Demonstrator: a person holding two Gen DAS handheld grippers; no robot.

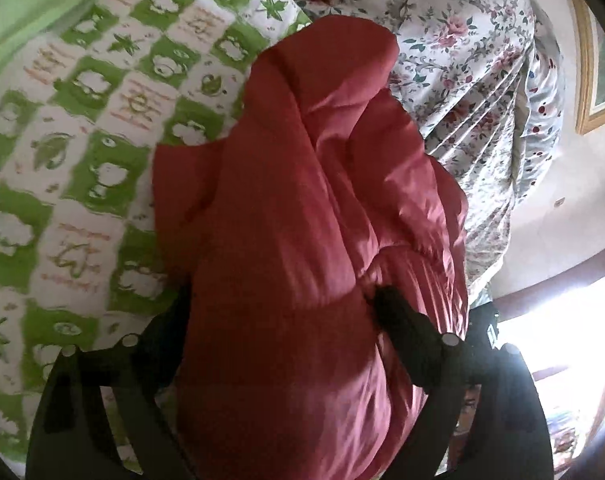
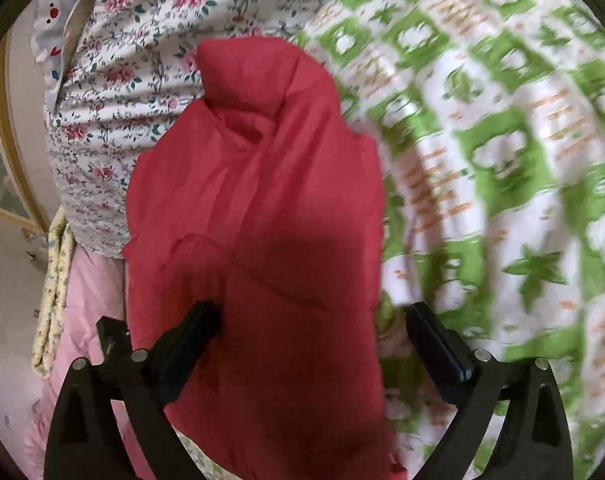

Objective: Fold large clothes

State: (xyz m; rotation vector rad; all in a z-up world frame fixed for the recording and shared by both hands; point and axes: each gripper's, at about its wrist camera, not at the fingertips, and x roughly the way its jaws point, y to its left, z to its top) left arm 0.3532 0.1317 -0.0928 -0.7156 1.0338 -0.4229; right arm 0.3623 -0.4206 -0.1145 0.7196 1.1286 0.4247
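Through my left wrist camera, the green-and-white patterned bedcover (image 1: 74,152) fills the left of the frame, and the red padded jacket (image 1: 302,220) hangs down the centre, bunched and puffy, running from the upper middle to the bottom edge. My left gripper (image 1: 278,312) has a thick fold of it between its fingers: the right finger (image 1: 406,340) presses into the red cloth, while the left one is mostly hidden behind the fabric (I read it as clamped on the jacket). To the right lies a floral sheet (image 1: 454,40), and at the far right edge a gold picture frame (image 1: 582,80) and a bright window (image 1: 554,328).

In my right wrist camera, the floral sheet (image 2: 142,60) sits at upper left with pink bedding (image 2: 90,300) below it. The jacket (image 2: 262,220) again fills the centre. My right gripper (image 2: 314,316) is spread wide; its left finger (image 2: 190,336) touches the red cloth, its right finger (image 2: 438,340) stands apart from it over the bedcover (image 2: 502,160), which fills the right side
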